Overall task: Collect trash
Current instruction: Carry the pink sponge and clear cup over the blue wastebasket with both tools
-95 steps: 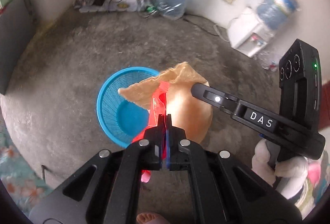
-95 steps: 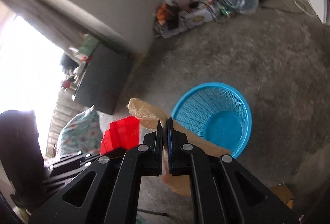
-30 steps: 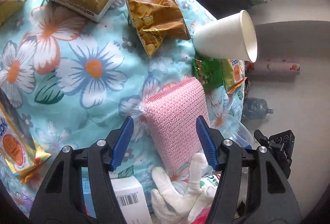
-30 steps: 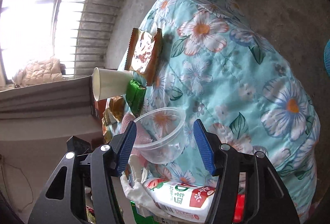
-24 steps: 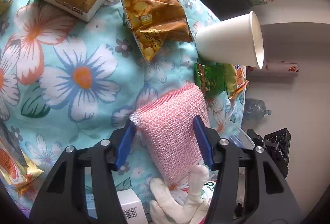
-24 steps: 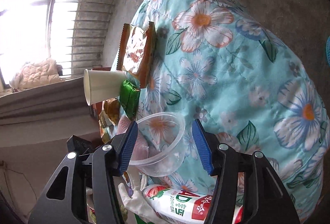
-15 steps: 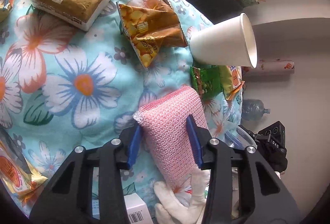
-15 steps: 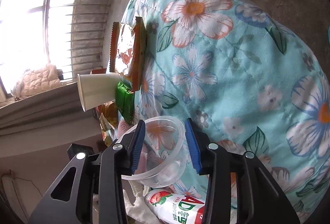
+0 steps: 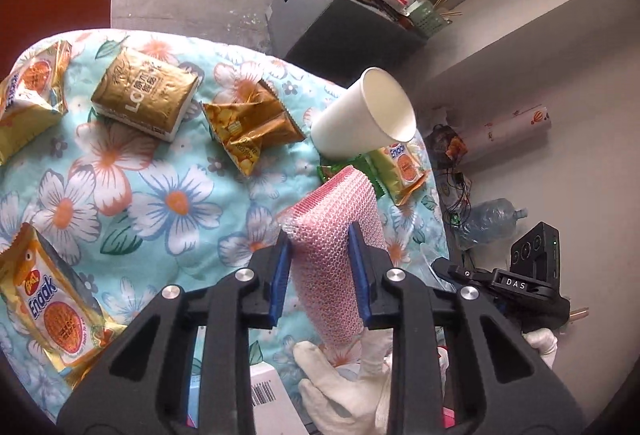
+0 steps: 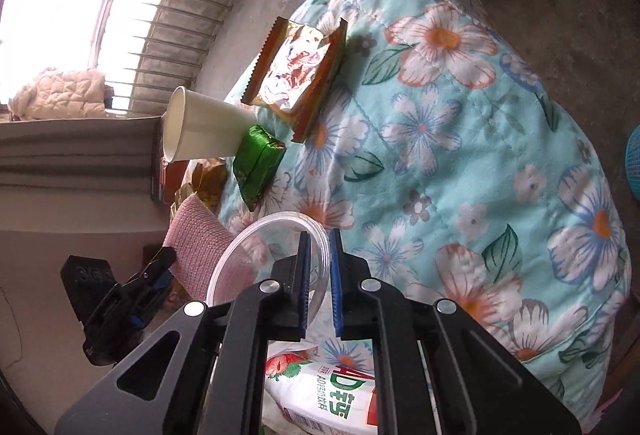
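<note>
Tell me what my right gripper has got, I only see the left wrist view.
Observer: The right gripper is closing on the wall of a clear plastic bowl, with one finger inside and one outside.
Operator: Anything underneath it?
Observer: A white pack with a strawberry picture lies just below the bowl, on the floral quilt.
Operator: Is the bin in sight?
Observer: A sliver of a blue basket shows at the right edge, past the quilt.

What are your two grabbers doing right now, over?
Left gripper closing on pink sponge. Right gripper closing on clear bowl's rim. Paper cup, snack wrappers left on quilt. Nothing blocking.
</note>
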The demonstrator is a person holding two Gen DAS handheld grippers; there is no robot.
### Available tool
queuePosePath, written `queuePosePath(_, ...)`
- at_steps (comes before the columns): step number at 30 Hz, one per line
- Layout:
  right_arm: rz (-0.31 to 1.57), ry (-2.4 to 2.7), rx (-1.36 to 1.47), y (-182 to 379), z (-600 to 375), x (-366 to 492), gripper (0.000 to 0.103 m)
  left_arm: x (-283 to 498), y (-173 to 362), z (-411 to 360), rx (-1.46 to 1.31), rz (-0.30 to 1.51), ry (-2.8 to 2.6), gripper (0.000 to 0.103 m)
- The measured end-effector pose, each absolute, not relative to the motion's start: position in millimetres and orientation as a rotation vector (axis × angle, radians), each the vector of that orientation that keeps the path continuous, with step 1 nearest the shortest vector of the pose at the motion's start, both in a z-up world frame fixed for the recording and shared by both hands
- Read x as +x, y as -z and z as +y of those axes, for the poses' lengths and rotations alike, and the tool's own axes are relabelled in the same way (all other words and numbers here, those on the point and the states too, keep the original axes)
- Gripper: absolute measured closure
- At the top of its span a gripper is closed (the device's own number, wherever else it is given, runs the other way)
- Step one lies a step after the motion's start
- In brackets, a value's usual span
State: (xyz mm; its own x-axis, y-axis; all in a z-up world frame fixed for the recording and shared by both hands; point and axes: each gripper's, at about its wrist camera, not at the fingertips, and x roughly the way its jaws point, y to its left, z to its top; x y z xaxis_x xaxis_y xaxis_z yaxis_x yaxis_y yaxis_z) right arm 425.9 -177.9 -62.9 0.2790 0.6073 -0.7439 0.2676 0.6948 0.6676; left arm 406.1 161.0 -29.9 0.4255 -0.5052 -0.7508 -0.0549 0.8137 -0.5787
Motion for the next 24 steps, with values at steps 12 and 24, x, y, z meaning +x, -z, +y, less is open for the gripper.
queuePosePath(12,1.105,-0.293,0.832,-15,-239,377,0.094,354,-74,134,-0.454,0.880,0.320,0.078)
queuePosePath(24,0.867,-0.026,0.904,-39,-434,251,0.094,318,-141,-82,-0.207,0.820,0.612,0.078)
